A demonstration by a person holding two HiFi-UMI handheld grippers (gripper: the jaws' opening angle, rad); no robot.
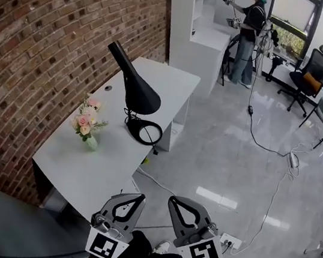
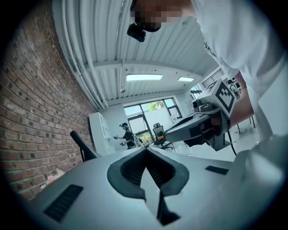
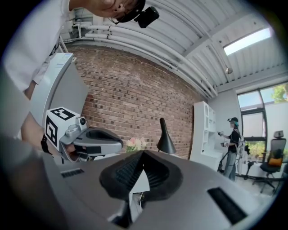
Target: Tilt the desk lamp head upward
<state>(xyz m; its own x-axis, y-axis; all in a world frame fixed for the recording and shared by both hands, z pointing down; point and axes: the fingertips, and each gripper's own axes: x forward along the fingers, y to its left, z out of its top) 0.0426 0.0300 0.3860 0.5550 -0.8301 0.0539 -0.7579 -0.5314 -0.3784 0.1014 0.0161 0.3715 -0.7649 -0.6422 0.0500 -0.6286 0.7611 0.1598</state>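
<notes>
The black desk lamp [image 1: 136, 88] stands on the white desk [image 1: 168, 84] by the brick wall, its cone head [image 1: 141, 95] pointing down at the round base [image 1: 144, 132] and its stem slanting up to the left. Both grippers hang low near my body, well short of the desk. The left gripper [image 1: 139, 197] and right gripper [image 1: 173, 201] are side by side, each shut and holding nothing. In the left gripper view only the lamp's stem [image 2: 81, 147] shows past the gripper [image 2: 145, 151]. The right gripper view has the lamp [image 3: 165, 139] beyond its gripper [image 3: 143, 154].
A small vase of pink flowers [image 1: 88, 121] sits on the desk left of the lamp. A power cord [image 1: 273, 191] and power strip [image 1: 231, 242] lie on the glossy floor. A person [image 1: 249, 36] stands at a far white counter; office chairs [image 1: 309, 76] are at the back right.
</notes>
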